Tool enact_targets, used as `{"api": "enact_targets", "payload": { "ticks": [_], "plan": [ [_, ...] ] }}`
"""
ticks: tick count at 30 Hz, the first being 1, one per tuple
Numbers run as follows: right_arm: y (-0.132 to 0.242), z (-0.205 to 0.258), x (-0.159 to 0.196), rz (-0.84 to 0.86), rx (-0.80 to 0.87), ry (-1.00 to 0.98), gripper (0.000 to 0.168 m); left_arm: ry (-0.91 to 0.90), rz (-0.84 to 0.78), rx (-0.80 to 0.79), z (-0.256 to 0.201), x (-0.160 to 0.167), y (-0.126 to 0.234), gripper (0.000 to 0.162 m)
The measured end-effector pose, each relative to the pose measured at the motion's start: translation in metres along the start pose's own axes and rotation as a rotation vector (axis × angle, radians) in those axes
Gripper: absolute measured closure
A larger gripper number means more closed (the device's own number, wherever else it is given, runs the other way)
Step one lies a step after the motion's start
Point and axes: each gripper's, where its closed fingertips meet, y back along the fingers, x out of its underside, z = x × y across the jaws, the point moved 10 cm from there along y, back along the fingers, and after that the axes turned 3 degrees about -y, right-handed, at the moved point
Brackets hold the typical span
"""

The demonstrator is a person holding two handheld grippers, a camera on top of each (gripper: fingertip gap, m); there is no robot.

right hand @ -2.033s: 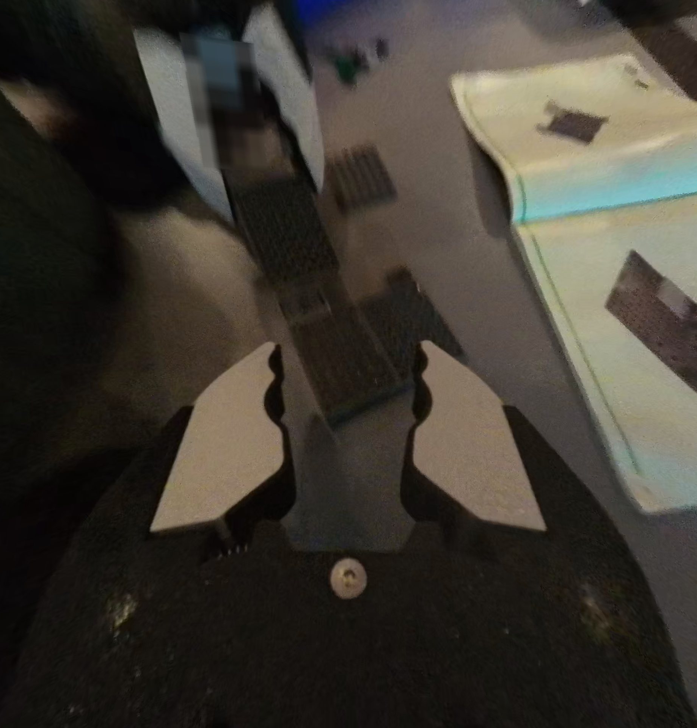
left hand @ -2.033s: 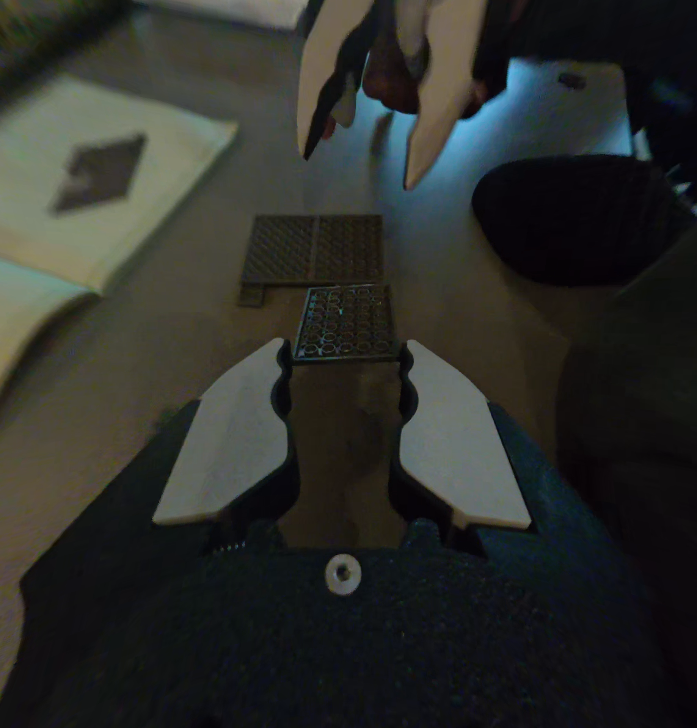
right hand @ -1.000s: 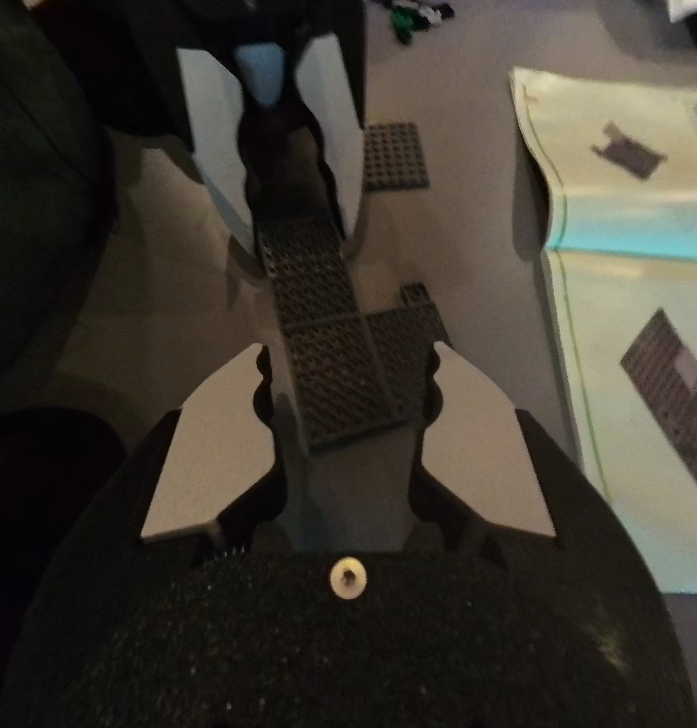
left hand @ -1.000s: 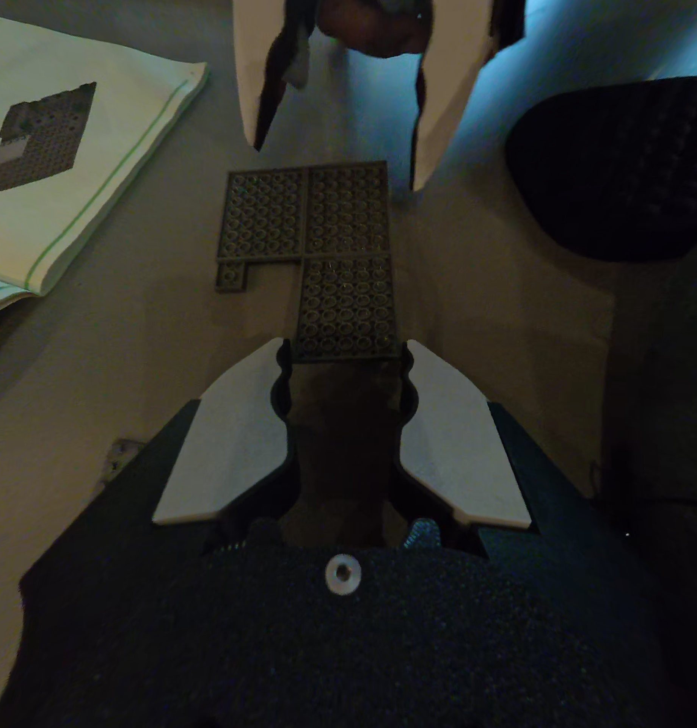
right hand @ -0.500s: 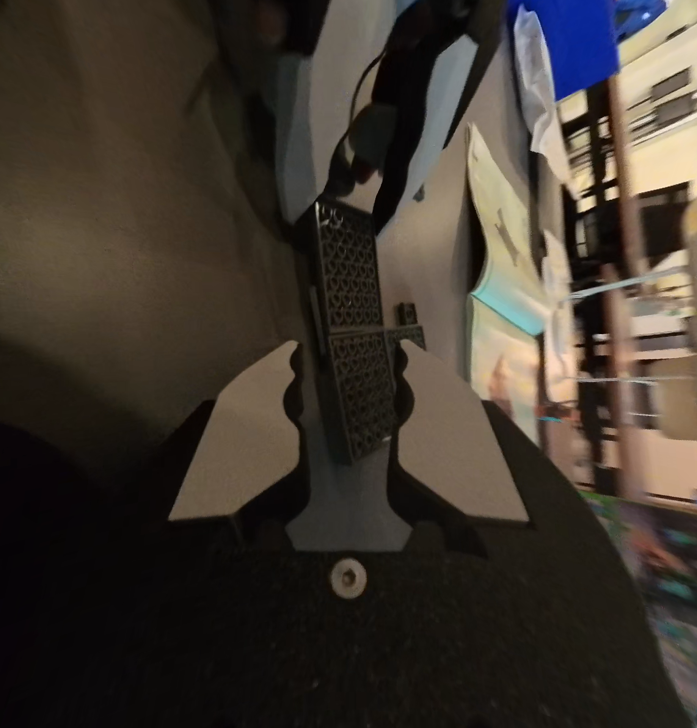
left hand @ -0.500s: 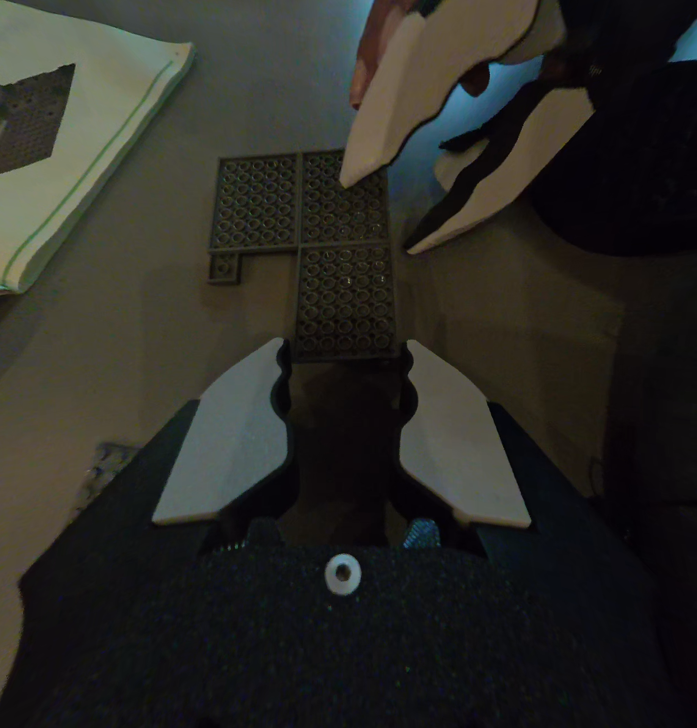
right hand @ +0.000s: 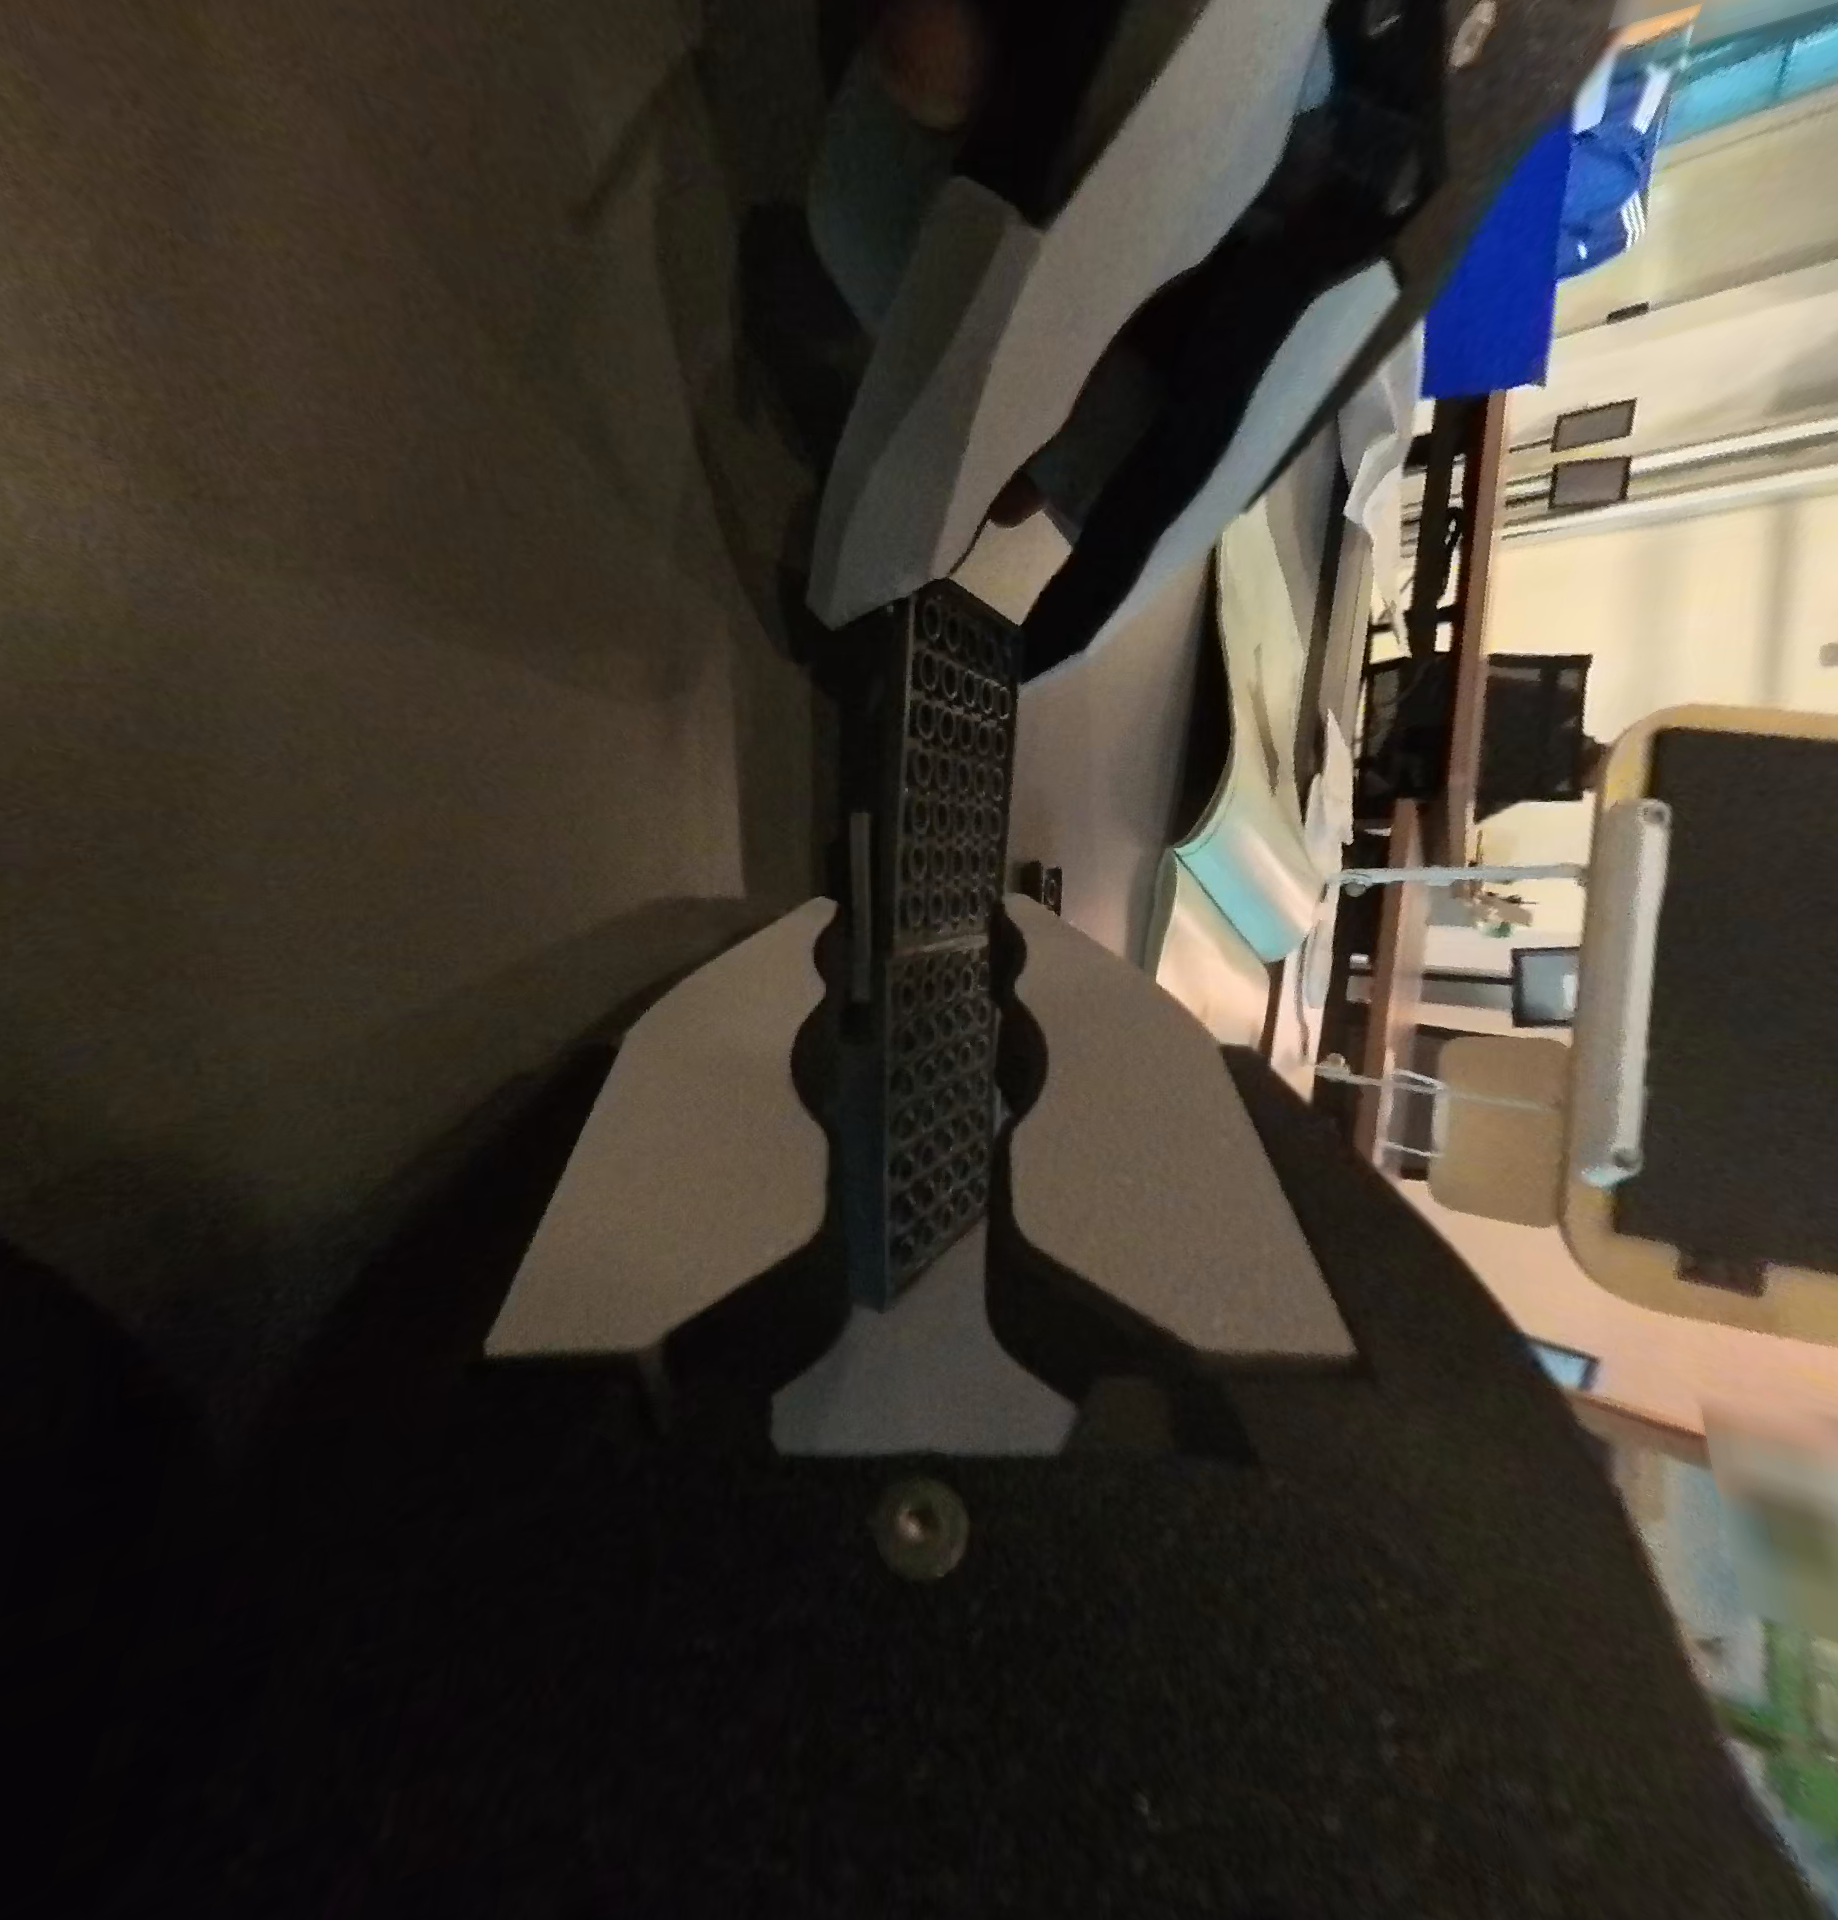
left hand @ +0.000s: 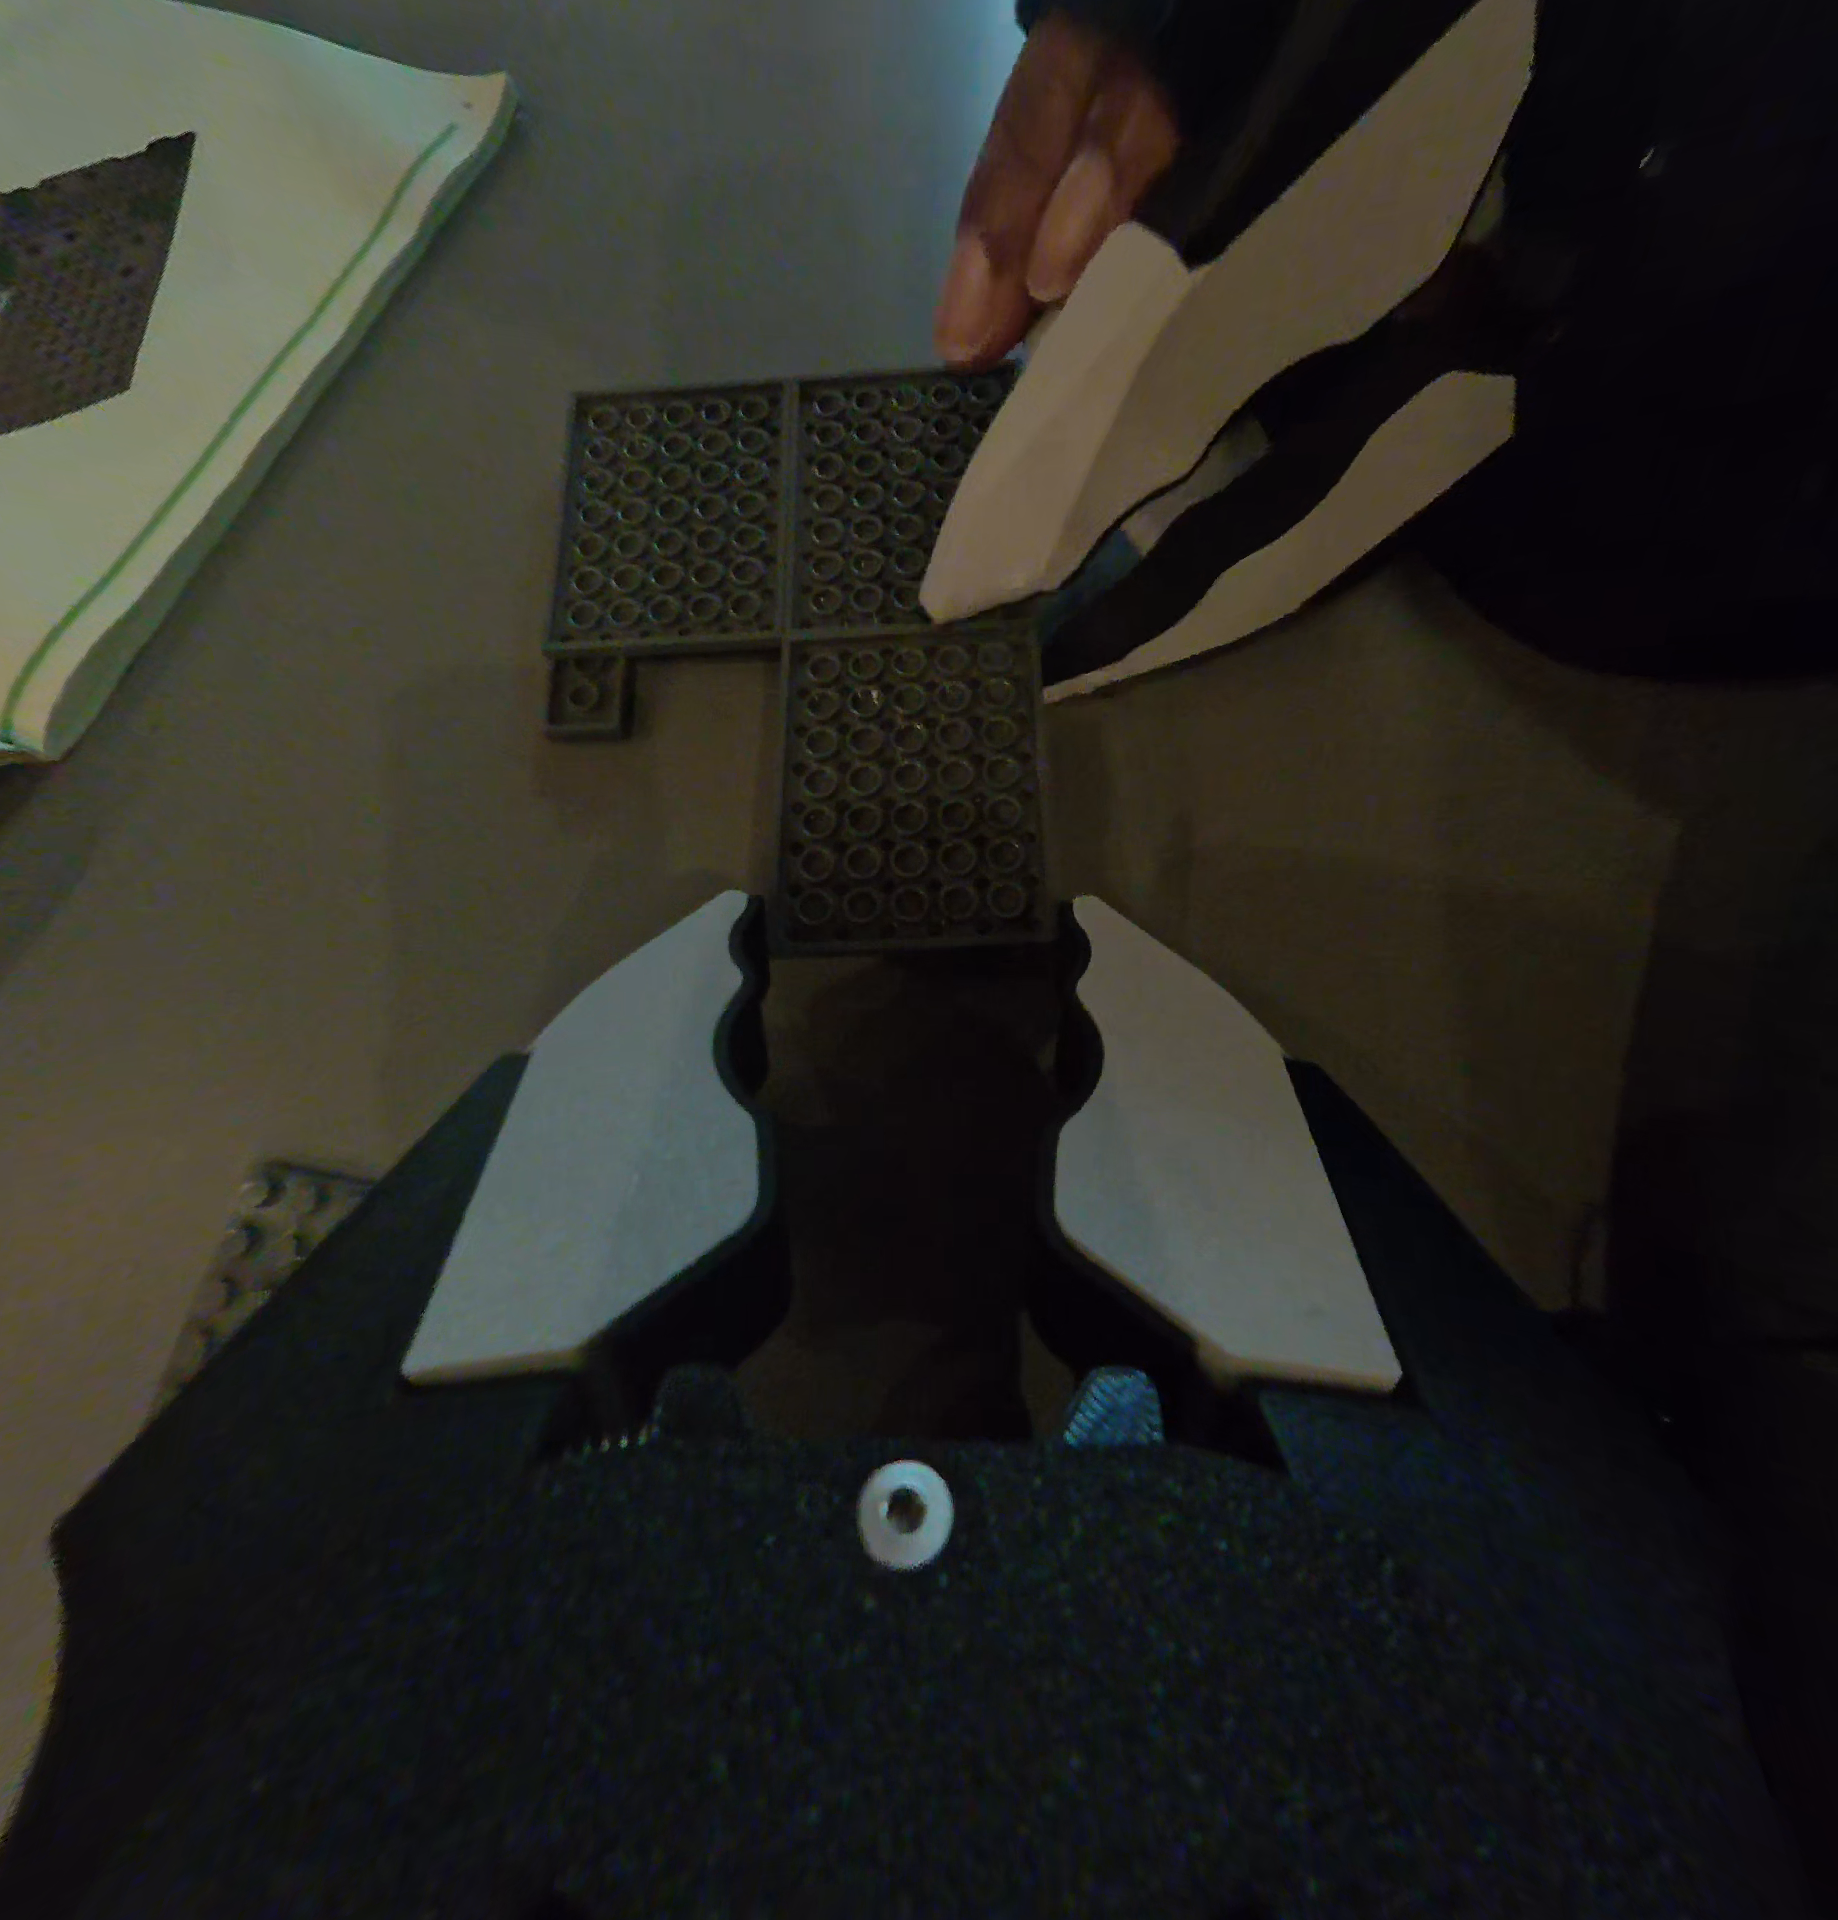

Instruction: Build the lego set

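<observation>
Three dark grey studded plates lie joined in an L on the table. My left gripper (left hand: pixel 910 920) is shut on the side edges of the near plate (left hand: pixel 910 790). The far right plate (left hand: pixel 873 499) and the far left plate (left hand: pixel 676 509) sit beyond it, with a small two-stud tab (left hand: pixel 588 696) sticking out at the left. My right gripper (left hand: pixel 998 644) is rolled on its side at the plates' right edge, one finger over the studs and one below. In the right wrist view the right gripper (right hand: pixel 915 914) is shut on the plates (right hand: pixel 946 790), and the left gripper (right hand: pixel 936 613) holds their far end.
An open instruction booklet (left hand: pixel 219 312) lies at the far left; it also shows in the right wrist view (right hand: pixel 1237 831). A light grey plate (left hand: pixel 260 1236) lies beside my left gripper, partly hidden. A person's fingers (left hand: pixel 998 260) touch the plates' far edge. A black bulky object (left hand: pixel 1673 468) sits far right.
The near plate, apart two seconds ago, now sits against the far plates. My right gripper has rolled sideways, come down onto the plates' right edge and narrowed its jaws. The left gripper keeps its hold.
</observation>
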Motion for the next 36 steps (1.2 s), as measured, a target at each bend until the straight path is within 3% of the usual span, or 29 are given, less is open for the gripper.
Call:
{"api": "enact_targets", "payload": {
  "ticks": [4, 12, 28, 36],
  "plan": [
    [-0.003, 0.005, -0.001, 0.003, 0.029, 0.074, 0.155, -0.004, 0.001, 0.005, 0.0, 0.0, -0.001, 0.109],
    [-0.003, 0.003, 0.0, 0.002, 0.081, 0.11, 0.158, 0.018, -0.009, 0.005, 0.001, -0.001, 0.002, 0.109],
    [-0.007, 0.0, 0.002, 0.003, 0.089, 0.092, 0.156, 0.031, -0.02, 0.005, 0.008, -0.005, 0.005, 0.109],
    [-0.006, -0.004, 0.007, -0.001, 0.063, 0.011, 0.143, 0.029, -0.033, 0.001, 0.012, -0.005, 0.007, 0.109]
  ]
}}
